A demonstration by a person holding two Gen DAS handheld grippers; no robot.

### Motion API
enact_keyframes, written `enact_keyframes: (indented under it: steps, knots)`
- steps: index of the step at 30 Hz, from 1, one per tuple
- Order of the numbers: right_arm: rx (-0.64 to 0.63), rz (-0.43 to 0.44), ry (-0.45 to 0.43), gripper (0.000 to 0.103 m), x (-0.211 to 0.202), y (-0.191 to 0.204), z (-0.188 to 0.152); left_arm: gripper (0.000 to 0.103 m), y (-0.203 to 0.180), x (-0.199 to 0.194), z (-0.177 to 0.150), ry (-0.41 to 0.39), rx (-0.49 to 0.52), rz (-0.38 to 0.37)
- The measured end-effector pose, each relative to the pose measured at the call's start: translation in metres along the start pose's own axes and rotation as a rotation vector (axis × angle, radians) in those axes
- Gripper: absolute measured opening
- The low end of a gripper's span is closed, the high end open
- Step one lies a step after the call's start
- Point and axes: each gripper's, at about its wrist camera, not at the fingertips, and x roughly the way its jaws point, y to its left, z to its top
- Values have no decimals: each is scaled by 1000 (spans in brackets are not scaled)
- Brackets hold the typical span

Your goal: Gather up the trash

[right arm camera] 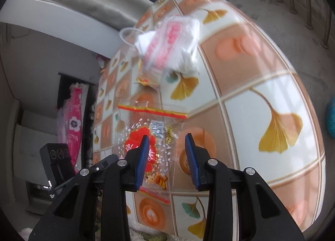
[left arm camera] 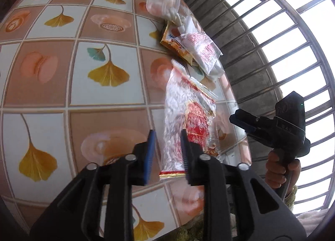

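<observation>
A clear plastic bag with red and gold print (left arm camera: 188,119) lies flat on the tiled tablecloth; it also shows in the right wrist view (right arm camera: 150,142). My left gripper (left arm camera: 167,153) is open, its fingers straddling the bag's near end just above it. My right gripper (right arm camera: 167,157) is open over the same bag; it shows in the left wrist view (left arm camera: 247,123) at the table's right edge. Farther back lie a white and pink wrapper (left arm camera: 205,50) (right arm camera: 171,40), a yellow packet (left arm camera: 175,44) and a tipped clear plastic cup (left arm camera: 163,2).
The table (left arm camera: 62,94) has a ginkgo-leaf tile cloth. A barred window (left arm camera: 282,52) is to the right. In the right wrist view a dark doorway with pink fabric (right arm camera: 73,125) is at left, and a teal object (right arm camera: 330,117) on the floor at right.
</observation>
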Motion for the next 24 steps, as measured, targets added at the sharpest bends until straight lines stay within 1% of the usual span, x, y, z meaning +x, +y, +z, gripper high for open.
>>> enact_keyframes:
  steps: [4, 7, 10, 13, 15, 17, 20, 24]
  knots:
    - [-12, -33, 9, 35, 9, 4, -6, 36, 0, -4, 4, -28, 27, 19]
    - [-70, -94, -3, 35, 14, 16, -12, 37, -4, 4, 13, -22, 36, 28]
    - [-127, -175, -12, 35, 21, 26, -16, 37, -11, 16, 21, -7, 55, 36]
    - [-175, -232, -26, 35, 26, 32, -19, 37, -17, 29, 23, 20, 67, 53]
    - [-204, -261, -30, 28, 28, 36, -22, 37, -17, 35, 22, 38, 59, 48]
    - [-216, -261, -27, 24, 30, 37, -23, 37, -18, 36, 21, 38, 51, 26]
    - [-214, -252, -31, 19, 30, 33, -22, 37, -12, 35, 20, 37, 7, -16]
    - [-174, -205, -28, 12, 28, 24, -20, 37, 4, 29, 21, 25, -88, -122]
